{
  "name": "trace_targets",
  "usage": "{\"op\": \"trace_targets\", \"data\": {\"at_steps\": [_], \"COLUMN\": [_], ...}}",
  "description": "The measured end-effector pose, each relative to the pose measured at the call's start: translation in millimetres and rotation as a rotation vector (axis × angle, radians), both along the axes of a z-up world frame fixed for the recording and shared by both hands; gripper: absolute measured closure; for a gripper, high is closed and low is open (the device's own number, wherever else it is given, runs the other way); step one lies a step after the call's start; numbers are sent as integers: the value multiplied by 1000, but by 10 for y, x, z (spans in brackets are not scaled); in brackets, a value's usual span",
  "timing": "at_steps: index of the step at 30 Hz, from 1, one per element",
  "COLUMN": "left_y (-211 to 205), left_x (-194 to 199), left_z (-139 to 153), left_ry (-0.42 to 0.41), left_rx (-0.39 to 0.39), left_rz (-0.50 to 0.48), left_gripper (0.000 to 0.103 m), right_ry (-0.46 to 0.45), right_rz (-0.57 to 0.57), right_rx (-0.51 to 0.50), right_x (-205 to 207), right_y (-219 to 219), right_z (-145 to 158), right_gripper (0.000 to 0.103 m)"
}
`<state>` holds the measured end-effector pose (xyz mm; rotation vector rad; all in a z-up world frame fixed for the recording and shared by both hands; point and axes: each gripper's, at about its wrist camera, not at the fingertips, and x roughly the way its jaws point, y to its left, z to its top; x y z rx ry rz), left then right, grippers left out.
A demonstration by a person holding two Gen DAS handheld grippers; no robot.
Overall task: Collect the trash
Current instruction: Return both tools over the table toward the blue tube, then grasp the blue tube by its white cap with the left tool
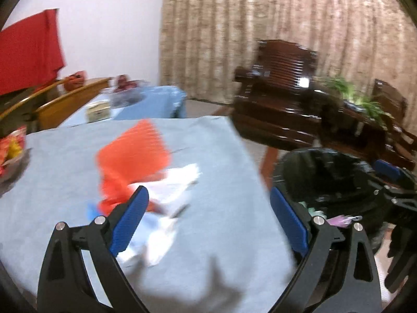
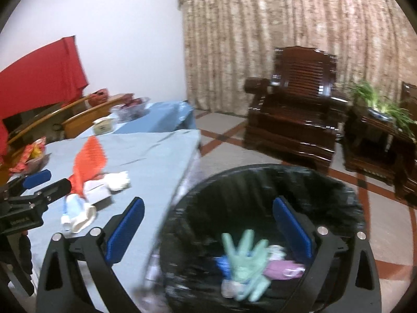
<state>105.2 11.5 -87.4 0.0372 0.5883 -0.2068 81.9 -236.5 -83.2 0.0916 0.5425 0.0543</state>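
Note:
My left gripper (image 1: 208, 193) hangs open and empty over the table's blue cloth (image 1: 221, 234). Just beyond its left finger lies a trash pile: an orange bag (image 1: 133, 151) and crumpled white paper (image 1: 177, 182). The black-lined bin (image 1: 325, 177) stands off the table's right edge. My right gripper (image 2: 208, 203) is open and empty above that bin (image 2: 260, 182). Inside, blurred, are a pale green glove (image 2: 245, 260) and a pink item (image 2: 281, 268). The right wrist view shows the orange bag (image 2: 90, 156), a white wad (image 2: 118, 181) and a white-blue wrapper (image 2: 75, 214) beside the left gripper (image 2: 49, 182).
A bowl of snack packets (image 1: 10, 151) sits at the table's far left. Behind is a second blue-covered table with a small box (image 1: 99, 109) and wooden chairs. A dark wooden armchair (image 2: 294, 120) and a potted plant (image 2: 378, 104) stand on the floor past the bin.

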Motion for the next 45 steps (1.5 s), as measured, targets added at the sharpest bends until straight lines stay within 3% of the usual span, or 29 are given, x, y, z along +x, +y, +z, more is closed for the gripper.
{"op": "trace_targets", "data": {"at_steps": [5,11,16,31,45], "left_y": [481,779,867,1004,1440], "left_x": [-61,-93,-60,215,35], "left_z": [-58,-255,-466,-989,-902], "left_ry": [13,48,81,224,253], "left_rx": [27,55,61,18,14], "left_rz": [104,170,200,244,307], "left_gripper": [11,12,12,30,30], "right_ry": [15,23,34,75,101], "right_rz": [74,144,170,198,254], "right_rx": [13,-5,-16,-48,-58], "right_x": [139,307,409,562,616], "right_y": [389,846,1071,1252,1519], "right_z": [-100,-250,-397,-585,-678], "right_gripper": [6,6,6,6,6]}}
